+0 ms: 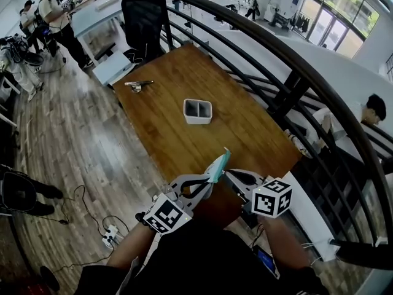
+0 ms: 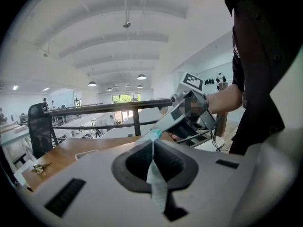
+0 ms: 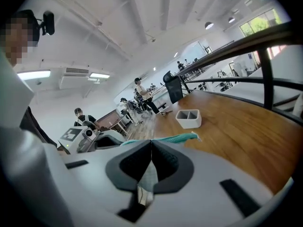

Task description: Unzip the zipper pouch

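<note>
A teal zipper pouch (image 1: 220, 162) hangs in the air above the near end of the wooden table (image 1: 184, 72), held between both grippers. My left gripper (image 1: 210, 179) is shut on it from the left, and a strip of teal fabric (image 2: 155, 174) shows pinched between its pads. From the right, my right gripper (image 1: 228, 173) is shut on the pouch too, with pale fabric (image 3: 147, 176) clamped in its jaws. The pouch's teal top edge (image 3: 177, 138) sticks out past the right jaws. The zipper pull is hidden. Each gripper view shows the other gripper close by.
A white two-compartment box (image 1: 198, 110) stands in the middle of the table, and a small metal tool (image 1: 139, 85) lies at its far left edge. A black office chair (image 1: 144, 17) stands beyond. A dark curved railing (image 1: 295, 85) runs along the right. People stand at the far left.
</note>
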A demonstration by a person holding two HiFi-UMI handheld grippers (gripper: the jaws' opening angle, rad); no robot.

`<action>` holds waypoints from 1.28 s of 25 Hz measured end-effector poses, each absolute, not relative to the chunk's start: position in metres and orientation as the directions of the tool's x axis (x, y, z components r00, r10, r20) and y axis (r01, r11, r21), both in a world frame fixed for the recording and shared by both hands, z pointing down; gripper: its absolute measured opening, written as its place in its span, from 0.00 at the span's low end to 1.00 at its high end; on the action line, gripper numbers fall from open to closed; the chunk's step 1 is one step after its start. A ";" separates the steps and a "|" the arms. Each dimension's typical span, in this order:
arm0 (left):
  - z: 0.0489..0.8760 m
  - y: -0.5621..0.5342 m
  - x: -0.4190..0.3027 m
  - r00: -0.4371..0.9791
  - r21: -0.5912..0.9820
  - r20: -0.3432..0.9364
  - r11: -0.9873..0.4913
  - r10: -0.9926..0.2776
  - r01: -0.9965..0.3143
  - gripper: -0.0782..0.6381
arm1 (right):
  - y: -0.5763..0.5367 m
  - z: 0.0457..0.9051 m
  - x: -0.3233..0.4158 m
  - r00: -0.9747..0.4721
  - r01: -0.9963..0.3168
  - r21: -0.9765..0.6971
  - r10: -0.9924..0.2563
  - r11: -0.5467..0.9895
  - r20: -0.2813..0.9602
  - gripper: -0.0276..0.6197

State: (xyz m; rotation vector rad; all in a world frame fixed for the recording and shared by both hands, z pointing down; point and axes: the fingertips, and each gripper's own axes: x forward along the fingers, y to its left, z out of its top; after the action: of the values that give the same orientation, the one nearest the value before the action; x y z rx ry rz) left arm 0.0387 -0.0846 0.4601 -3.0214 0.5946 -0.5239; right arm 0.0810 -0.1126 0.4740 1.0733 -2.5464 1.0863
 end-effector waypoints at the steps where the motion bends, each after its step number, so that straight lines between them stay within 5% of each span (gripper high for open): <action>1: 0.461 -0.084 0.038 0.870 -0.078 0.322 -0.927 -0.373 -0.368 0.13 | -0.113 0.474 0.082 -0.720 -0.686 -0.546 -0.556 0.481 0.415 0.04; 32: 0.468 -0.116 0.006 0.836 -0.028 0.318 -0.886 -0.448 -0.464 0.13 | -0.151 0.499 0.127 -0.507 -0.861 -0.276 -0.675 0.427 0.537 0.04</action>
State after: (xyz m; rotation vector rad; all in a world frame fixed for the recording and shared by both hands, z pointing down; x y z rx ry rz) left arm 0.0057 -0.1165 0.4683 -3.0583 0.7596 -0.5097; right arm 0.1273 -0.1508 0.4989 1.3166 -2.3408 0.7526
